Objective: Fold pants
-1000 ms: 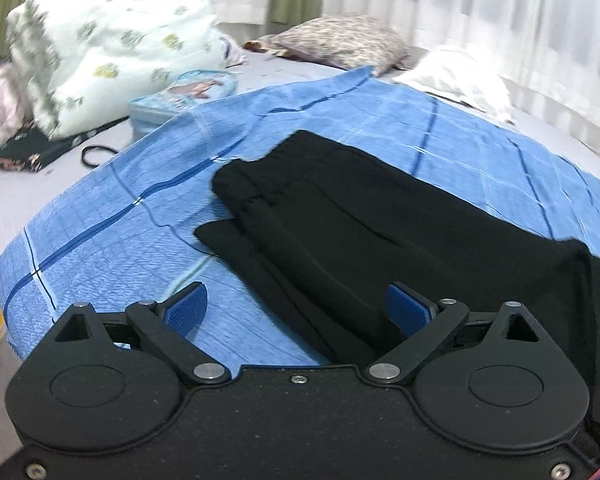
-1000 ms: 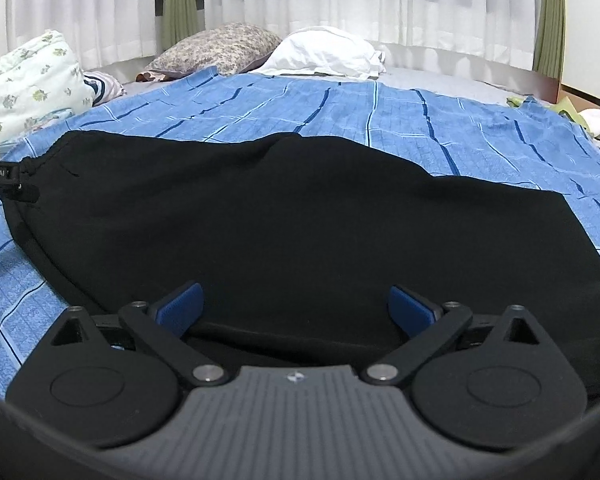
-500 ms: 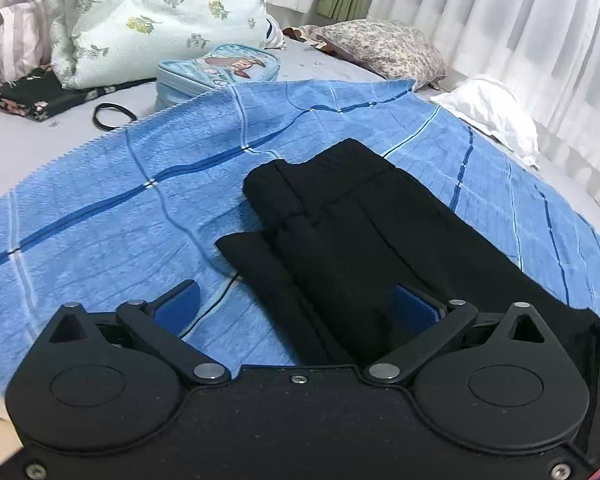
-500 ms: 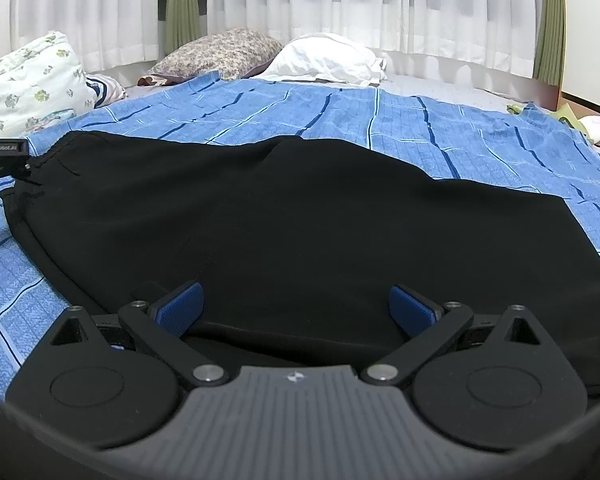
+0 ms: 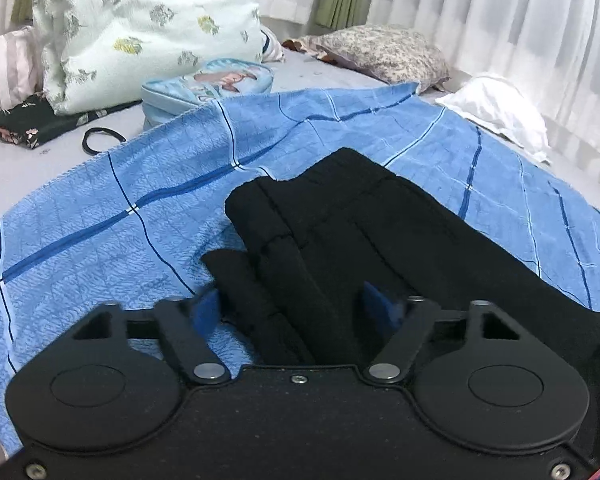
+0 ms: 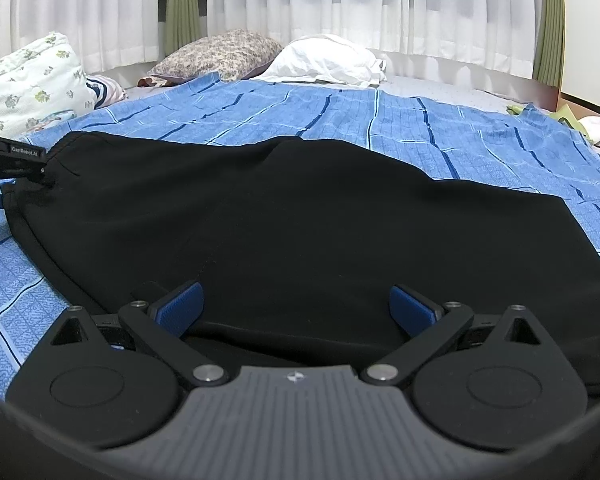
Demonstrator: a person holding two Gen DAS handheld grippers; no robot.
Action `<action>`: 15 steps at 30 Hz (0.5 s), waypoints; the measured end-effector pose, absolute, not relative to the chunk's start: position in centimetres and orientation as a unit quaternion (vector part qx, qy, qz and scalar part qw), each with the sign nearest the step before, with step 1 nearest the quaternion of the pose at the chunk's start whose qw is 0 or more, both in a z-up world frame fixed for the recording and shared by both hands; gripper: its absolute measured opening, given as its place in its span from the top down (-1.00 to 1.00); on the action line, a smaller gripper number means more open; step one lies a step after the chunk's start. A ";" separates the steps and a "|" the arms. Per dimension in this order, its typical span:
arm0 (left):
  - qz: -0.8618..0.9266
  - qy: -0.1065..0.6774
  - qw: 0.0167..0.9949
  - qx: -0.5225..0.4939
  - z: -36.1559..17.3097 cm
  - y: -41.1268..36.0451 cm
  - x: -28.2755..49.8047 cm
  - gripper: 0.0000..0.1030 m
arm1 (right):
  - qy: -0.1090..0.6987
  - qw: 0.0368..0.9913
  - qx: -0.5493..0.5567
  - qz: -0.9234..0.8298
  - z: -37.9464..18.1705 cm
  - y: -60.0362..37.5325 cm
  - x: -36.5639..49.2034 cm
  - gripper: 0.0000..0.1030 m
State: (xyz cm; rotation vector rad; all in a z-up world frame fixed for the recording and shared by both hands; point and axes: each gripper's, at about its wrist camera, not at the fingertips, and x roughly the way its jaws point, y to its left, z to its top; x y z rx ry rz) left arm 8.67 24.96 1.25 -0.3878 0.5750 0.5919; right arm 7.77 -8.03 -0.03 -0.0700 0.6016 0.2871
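Black pants [image 5: 360,236] lie folded lengthwise on a blue checked bedspread [image 5: 120,216]. In the left wrist view the waistband end bunches in layers in front of my left gripper [image 5: 296,308], which is partly open, its blue pads either side of the near fabric edge, closing inward. In the right wrist view the pants [image 6: 300,220] spread wide and flat. My right gripper [image 6: 296,306] is open, its pads over the near edge of the cloth. The left gripper's body [image 6: 12,160] shows at the far left by the waistband.
A floral duvet bundle [image 5: 140,28], a light blue pouch [image 5: 208,84], a black hair band [image 5: 100,138] and dark cloth [image 5: 28,124] lie at the left. A patterned pillow [image 6: 220,54] and a white pillow [image 6: 328,60] sit by the curtains. Clothes lie at the far right [image 6: 580,124].
The left gripper has moved in toward the waistband end, and its jaws have narrowed around the fabric edge. The right gripper has barely moved and stays open.
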 end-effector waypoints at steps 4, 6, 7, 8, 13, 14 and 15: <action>0.305 0.248 0.896 -0.207 2.4 25.0 7.7 0.68 | 0.307 0.941 -0.028 0.142 0.5 -8.3 7.9 -1.00; 0.295 0.227 0.904 -0.210 3.9 24.7 7.2 0.75 | 0.313 0.939 -0.014 0.140 1.1 -8.8 7.9 -1.00; 0.287 0.215 0.910 -0.208 4.6 24.2 7.0 0.77 | 0.311 0.941 -0.006 0.134 1.4 -9.2 7.7 -1.00; 0.277 0.206 0.918 -0.198 5.5 23.5 6.9 0.77 | 0.306 0.944 0.001 0.121 1.7 -9.8 7.4 -1.00; 0.179 0.175 0.960 -0.126 9.9 17.2 7.6 0.78 | 0.285 0.953 0.061 0.086 3.6 -14.7 6.3 -1.00; 0.146 0.173 0.968 -0.113 10.7 15.2 8.0 0.78 | 0.282 0.953 0.072 0.080 3.9 -15.8 6.3 -1.00; 0.116 0.173 0.973 -0.101 11.2 13.4 8.3 0.78 | 0.280 0.954 0.081 0.069 4.3 -17.0 6.3 -1.00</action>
